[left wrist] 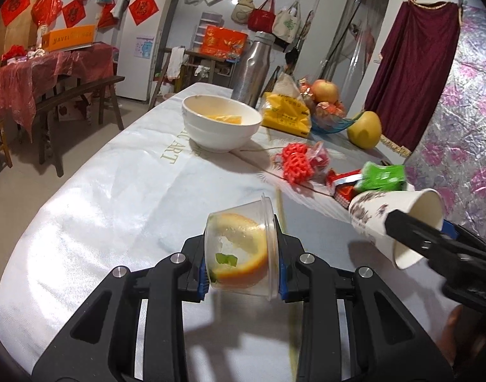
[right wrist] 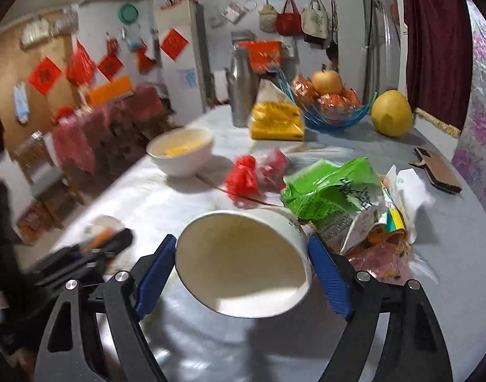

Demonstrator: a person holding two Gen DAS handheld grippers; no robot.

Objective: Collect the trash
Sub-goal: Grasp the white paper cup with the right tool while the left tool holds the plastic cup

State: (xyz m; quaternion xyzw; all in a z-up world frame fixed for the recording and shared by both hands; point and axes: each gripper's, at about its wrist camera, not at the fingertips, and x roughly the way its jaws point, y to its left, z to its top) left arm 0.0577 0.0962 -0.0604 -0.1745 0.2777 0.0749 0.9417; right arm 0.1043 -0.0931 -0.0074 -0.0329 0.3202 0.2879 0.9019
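- Two bits of trash are already held up off the counter: a clear plastic tub with an orange slice inside is clamped tight in the left gripper, and a paper cup is lying on its side between the jaws of the right gripper.
- The right jaws are set wide, and whether the cup is really squeezed or only cradled can't be told; a small gap seems to be left on each side.
- What could go wrong: the cup could be dropped or rolled out if it isn't pinched, or its thin paper wall could be crushed if pinched hard.
- The tub is held tilted, so leftover juice or the slice could be spilled.
- Materials: the tub is thin, glossy and ribbed at the rim; the cup is matte white inside and printed outside.
- Crinkly wrappers are left just behind the cup; a white ceramic bowl is set further back.
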